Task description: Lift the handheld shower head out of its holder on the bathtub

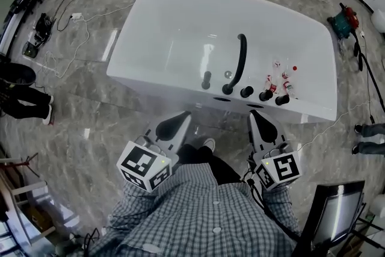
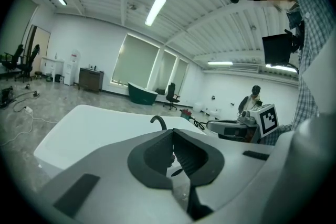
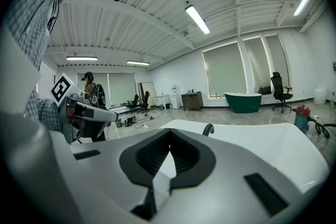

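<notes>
The white bathtub [image 1: 180,27] lies straight ahead on the marble floor. On its near rim a short black handheld shower head [image 1: 206,79] stands upright in its holder. To its right are a long curved black spout [image 1: 240,60] and a row of black knobs [image 1: 265,95]. My left gripper [image 1: 180,120] and right gripper [image 1: 256,117] both hover just short of the near rim, shut and holding nothing. The left gripper view shows shut pads [image 2: 173,135] with the tub [image 2: 79,128] and spout [image 2: 159,122] beyond. In the right gripper view the tips [image 3: 169,134] meet before the tub [image 3: 262,149].
Small red-and-white items [image 1: 280,73] sit on the rim near the knobs. Cables [image 1: 72,18] trail over the floor at the left. People's legs show at the left [image 1: 24,102] and right [image 1: 370,129]. A monitor [image 1: 337,213] stands close at my right.
</notes>
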`<state>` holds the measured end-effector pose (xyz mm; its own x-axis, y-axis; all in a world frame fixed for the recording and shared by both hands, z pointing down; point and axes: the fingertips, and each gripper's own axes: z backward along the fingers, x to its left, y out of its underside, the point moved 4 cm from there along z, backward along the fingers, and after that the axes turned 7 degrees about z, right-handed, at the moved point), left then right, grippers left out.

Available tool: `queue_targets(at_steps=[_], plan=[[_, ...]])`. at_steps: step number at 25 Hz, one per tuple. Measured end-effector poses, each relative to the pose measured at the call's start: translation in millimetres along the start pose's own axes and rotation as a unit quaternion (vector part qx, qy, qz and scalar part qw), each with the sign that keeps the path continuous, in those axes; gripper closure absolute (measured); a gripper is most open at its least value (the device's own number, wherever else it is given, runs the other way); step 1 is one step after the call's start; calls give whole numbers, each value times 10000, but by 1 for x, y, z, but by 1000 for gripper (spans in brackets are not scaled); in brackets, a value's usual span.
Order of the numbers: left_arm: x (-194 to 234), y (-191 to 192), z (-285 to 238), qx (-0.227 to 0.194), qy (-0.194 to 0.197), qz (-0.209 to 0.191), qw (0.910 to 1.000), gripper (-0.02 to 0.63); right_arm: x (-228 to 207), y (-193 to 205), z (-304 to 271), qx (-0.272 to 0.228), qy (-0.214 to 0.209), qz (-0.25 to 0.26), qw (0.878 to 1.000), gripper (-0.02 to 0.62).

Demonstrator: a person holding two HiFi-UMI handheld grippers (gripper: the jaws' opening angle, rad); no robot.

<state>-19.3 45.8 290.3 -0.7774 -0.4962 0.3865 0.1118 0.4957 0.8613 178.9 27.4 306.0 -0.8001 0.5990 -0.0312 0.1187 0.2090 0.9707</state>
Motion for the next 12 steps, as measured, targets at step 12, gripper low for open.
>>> queue_targets(at_steps=[12], plan=[[32, -10, -23, 159, 253, 7, 9996, 598, -5, 0, -29, 151, 262, -46, 9995, 580]])
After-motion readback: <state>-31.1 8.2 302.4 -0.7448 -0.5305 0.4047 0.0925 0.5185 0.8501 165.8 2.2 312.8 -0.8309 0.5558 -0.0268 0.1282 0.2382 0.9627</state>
